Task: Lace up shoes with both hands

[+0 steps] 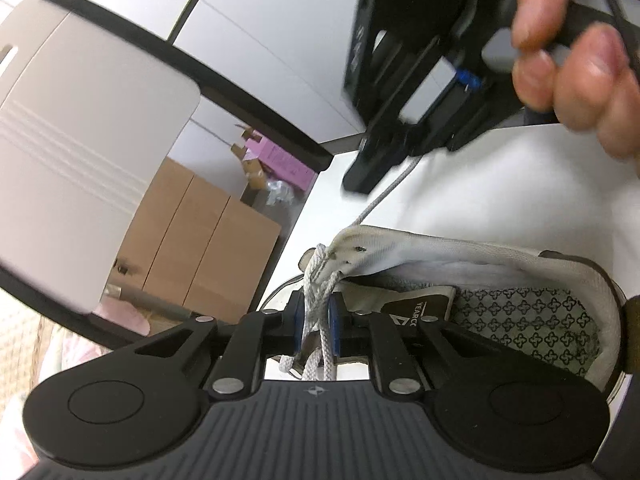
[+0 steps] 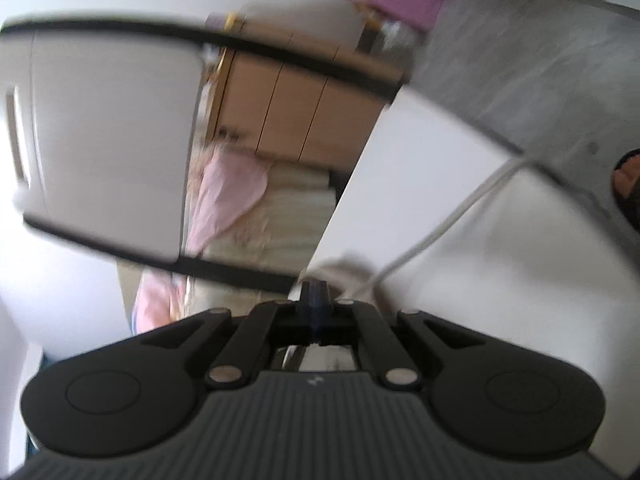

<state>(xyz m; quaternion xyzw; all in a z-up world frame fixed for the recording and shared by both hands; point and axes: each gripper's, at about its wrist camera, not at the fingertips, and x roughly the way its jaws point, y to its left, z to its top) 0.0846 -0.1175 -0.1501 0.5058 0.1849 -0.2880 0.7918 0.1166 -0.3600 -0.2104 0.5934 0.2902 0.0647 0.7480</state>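
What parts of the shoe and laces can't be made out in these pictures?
- Shoe toe: left wrist view, hidden behind the left gripper.
- Lace end: left view, vanishes behind the right gripper.
- Right wrist view: motion blur; whether the right gripper's shut fingers pinch the lace is unclear.

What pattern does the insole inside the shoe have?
Grey with rows of small dark four-petal clover outlines on the insole; the left wrist view shows it best.

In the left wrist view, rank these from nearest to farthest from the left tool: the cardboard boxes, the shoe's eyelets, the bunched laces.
1. Bunched laces: clamped right between the left tool's fingers.
2. Shoe's eyelets: just ahead, on the white shoe's upper edge, slightly right.
3. Cardboard boxes: far back on the left, beyond the table edge.
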